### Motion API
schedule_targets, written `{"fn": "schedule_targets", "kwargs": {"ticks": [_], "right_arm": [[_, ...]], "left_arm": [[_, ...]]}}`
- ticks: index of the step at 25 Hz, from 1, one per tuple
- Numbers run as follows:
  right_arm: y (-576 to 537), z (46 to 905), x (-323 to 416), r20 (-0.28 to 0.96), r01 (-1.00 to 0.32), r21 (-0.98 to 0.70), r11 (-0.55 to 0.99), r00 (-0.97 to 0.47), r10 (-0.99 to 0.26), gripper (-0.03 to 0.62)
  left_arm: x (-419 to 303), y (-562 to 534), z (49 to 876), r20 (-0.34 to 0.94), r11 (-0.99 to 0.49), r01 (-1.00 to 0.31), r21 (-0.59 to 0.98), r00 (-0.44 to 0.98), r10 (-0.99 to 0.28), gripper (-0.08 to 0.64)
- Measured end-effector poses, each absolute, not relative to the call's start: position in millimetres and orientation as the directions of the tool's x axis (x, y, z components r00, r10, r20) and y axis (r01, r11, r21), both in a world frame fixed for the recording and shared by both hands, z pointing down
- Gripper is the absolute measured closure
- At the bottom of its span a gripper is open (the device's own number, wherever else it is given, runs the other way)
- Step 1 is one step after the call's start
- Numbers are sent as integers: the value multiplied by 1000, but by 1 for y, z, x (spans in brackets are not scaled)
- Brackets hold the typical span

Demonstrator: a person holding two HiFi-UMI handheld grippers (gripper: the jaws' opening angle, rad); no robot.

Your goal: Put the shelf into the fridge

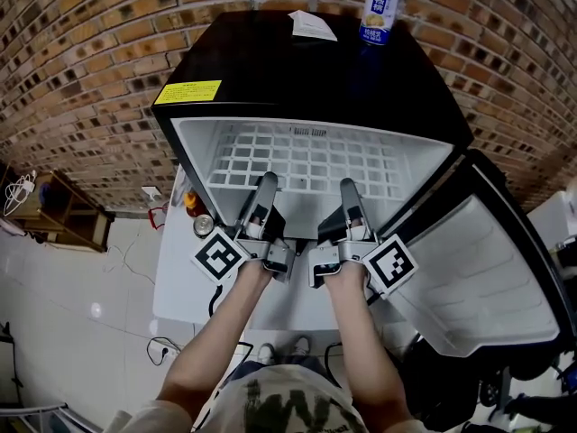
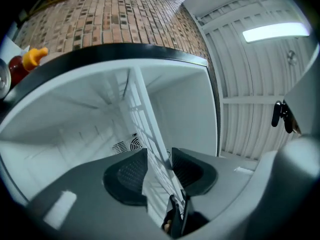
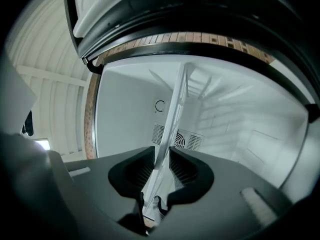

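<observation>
One shelf inside one fridge, left claw slack around its front edge, right claw tight on it.

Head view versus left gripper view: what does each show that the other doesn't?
Only the head view: a drink carton, a paper and a yellow label on top of the fridge. Only the left gripper view: a ceiling light. Both: the white shelf inside the fridge, and the brick wall.
</observation>
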State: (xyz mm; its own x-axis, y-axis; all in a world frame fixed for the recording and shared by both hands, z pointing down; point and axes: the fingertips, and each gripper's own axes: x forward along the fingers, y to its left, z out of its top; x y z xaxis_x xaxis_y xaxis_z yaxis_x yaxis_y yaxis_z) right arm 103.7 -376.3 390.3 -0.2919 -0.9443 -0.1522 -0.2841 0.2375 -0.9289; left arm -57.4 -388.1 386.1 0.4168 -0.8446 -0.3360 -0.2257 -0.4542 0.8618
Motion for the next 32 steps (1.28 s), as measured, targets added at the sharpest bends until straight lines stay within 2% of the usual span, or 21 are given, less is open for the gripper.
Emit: {"fn": "schedule_targets", "kwargs": {"ticks": [5,10,15,19,32], "right_arm": [[-351,395,98,-139,-301,-926,229,-293,-946,548],[-321,385,87,-151,-394,-877,275,-317,-936,575],[-292,360,70,-224,-442,-815,375,-356,-907,580],[-268,347,55,-233,-505,-759,411,-380,-895,584],[-209,335,27,-235,-685,-566,459,-400,-886,591]], "left_arm": [[-57,-364,393,-304,-441,-257,860,435,-847,434],[-56,-335,389,-304,-464,-290,837,459,-835,461],[-60,-301,372,-274,-505,-437,745,489,-828,513],[-57,-276,362,-283,-552,-492,674,518,-807,544],[-55,-222,351,-234,-618,-618,486,589,-773,560]]}}
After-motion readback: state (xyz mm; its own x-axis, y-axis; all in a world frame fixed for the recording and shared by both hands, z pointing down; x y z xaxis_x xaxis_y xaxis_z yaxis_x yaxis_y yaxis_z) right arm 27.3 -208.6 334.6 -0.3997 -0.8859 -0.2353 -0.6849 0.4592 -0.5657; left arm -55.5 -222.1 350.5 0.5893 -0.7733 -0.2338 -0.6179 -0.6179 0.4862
